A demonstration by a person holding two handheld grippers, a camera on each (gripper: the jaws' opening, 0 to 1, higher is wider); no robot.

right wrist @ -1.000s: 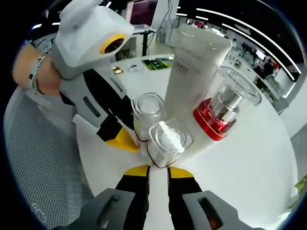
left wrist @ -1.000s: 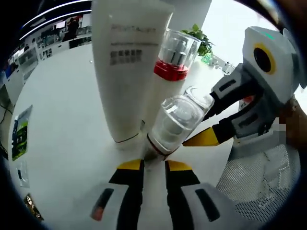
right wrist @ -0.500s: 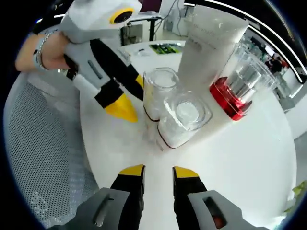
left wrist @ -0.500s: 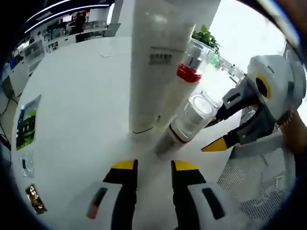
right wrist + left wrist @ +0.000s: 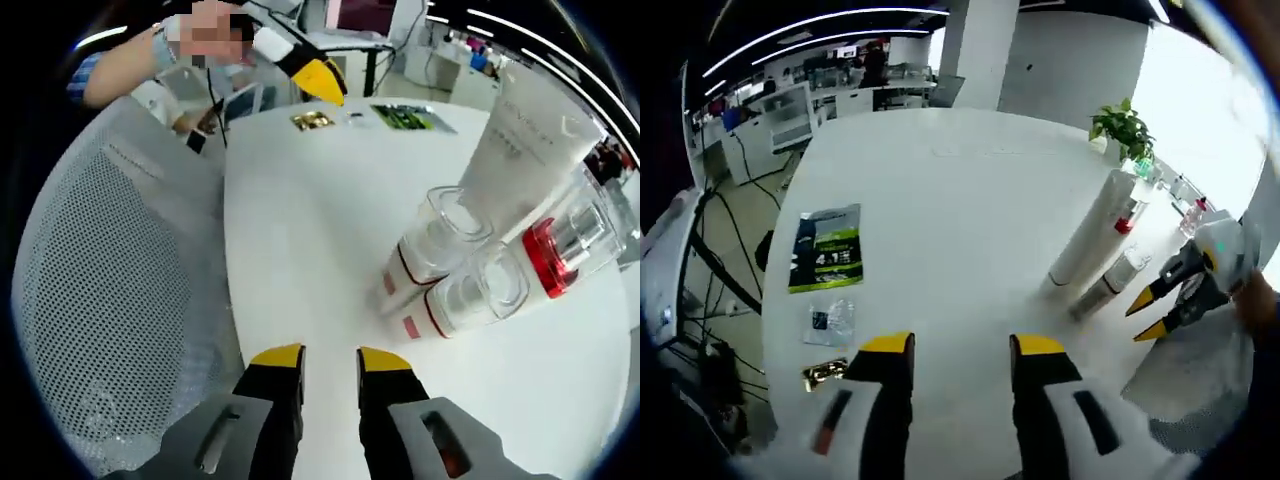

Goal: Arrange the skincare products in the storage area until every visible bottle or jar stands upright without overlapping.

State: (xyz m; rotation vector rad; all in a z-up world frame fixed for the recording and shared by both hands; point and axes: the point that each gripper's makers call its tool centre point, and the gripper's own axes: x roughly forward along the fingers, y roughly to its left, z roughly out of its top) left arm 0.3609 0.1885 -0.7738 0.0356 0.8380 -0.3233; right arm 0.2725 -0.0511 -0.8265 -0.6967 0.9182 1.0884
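A tall white tube (image 5: 530, 140) stands on the white table (image 5: 300, 230). Tight against it stand a clear bottle with a red band (image 5: 560, 250) and two clear-capped bottles (image 5: 435, 245) (image 5: 470, 300). My right gripper (image 5: 330, 360) is open and holds nothing, a short way back from them. In the left gripper view the same group is small and far right: the tube (image 5: 1090, 235), the red-banded bottle (image 5: 1125, 215) and a clear-capped bottle (image 5: 1110, 285). My left gripper (image 5: 962, 348) is open with nothing in it, far from the group. The right gripper (image 5: 1150, 315) shows beside the bottles with its jaws apart.
A green packet (image 5: 825, 250), a small clear packet (image 5: 830, 320) and a gold item (image 5: 825, 375) lie near the table's edge by my left gripper. A grey mesh chair (image 5: 110, 300) stands against the table. A potted plant (image 5: 1120, 125) sits at the far edge.
Both grippers have drawn back from the bottle group. The left one has gone much farther off, so the group looks small there. The right one has let the clear-capped bottles stand free.
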